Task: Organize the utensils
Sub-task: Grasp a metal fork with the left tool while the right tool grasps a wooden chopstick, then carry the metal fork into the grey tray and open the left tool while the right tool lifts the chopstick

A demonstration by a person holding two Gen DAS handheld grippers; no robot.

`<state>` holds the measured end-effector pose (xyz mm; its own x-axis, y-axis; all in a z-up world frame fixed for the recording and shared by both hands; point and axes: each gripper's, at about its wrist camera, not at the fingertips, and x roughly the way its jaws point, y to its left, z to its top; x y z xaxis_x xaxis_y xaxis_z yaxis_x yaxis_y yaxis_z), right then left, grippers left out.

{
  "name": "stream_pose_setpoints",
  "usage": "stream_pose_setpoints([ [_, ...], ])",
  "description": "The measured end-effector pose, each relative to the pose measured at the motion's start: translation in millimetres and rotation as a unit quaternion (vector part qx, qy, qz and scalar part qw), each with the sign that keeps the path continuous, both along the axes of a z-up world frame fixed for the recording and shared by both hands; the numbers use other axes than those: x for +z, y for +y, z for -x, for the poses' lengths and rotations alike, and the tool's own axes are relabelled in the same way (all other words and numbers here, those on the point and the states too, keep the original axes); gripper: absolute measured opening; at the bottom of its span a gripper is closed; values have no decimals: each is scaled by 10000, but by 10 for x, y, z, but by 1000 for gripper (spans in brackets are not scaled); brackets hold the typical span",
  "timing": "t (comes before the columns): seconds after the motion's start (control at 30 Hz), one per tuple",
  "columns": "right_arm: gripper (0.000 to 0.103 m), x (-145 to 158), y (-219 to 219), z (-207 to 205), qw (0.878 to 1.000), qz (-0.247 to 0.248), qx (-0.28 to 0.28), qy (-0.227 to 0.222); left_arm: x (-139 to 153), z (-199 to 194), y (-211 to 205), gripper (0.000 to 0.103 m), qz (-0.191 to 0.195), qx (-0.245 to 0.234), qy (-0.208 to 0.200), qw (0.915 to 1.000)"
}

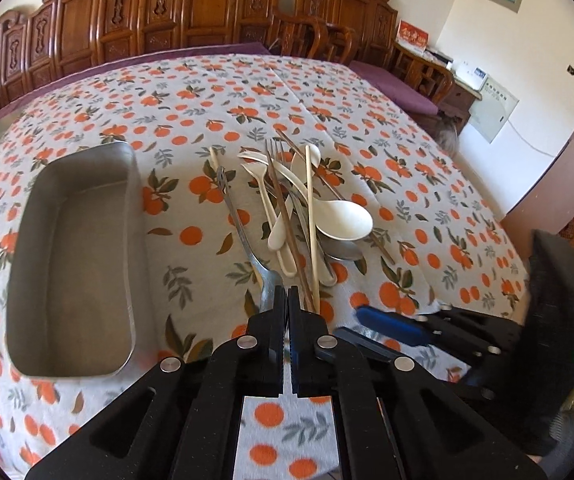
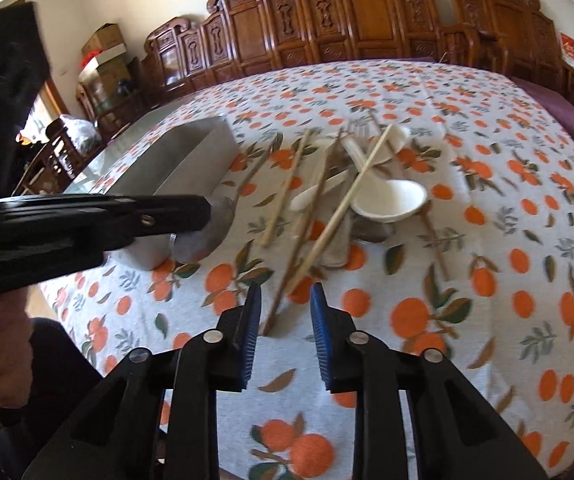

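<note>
The left hand-held gripper is clamped tight on the bowl of a metal spoon. The right hand-held gripper has its jaws apart, with a chopstick end between them, not pinched. The pile of utensils lies mid-table. The tray sits beside it, toward the table's left edge.

A tablecloth printed with oranges and green leaves covers the table; behind it stands a row of carved wooden panels, with a carved wooden chair at their right end; a purple cushion lies on a bench beside the table; a grey wall cabinet hangs on the cream wall; cardboard boxes are stacked in the far corner.
</note>
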<state>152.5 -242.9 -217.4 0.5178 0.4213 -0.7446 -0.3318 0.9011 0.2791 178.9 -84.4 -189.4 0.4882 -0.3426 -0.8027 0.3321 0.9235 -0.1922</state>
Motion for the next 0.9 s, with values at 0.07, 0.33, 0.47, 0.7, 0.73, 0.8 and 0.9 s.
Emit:
stream_pose_setpoints([
  [0.07,26,-33,54,-1,10000,0,38,54,54,87,46,0,53,8,-45,10000],
  [0.33,18,-127,229,-35,9985,520,2,151,198,288,192,0,-25,67,-253,9997],
  [0.47,8,-126,199,-4,9972,732,-93,134,274,343,280,0,-23,114,-332,9994],
  [0.7,6,27,96,121,9972,715,-217,21,398,374,401,0,-7,194,-467,9987],
  [0.73,6,79,92,140,9973,700,-219,-55,426,384,437,0,6,208,-502,9985],
  [0.8,6,163,98,170,9975,655,-201,-179,465,387,479,0,14,234,-559,9982],
  [0.9,5,312,111,225,9966,670,-216,-432,508,362,562,0,30,299,-611,9977],
])
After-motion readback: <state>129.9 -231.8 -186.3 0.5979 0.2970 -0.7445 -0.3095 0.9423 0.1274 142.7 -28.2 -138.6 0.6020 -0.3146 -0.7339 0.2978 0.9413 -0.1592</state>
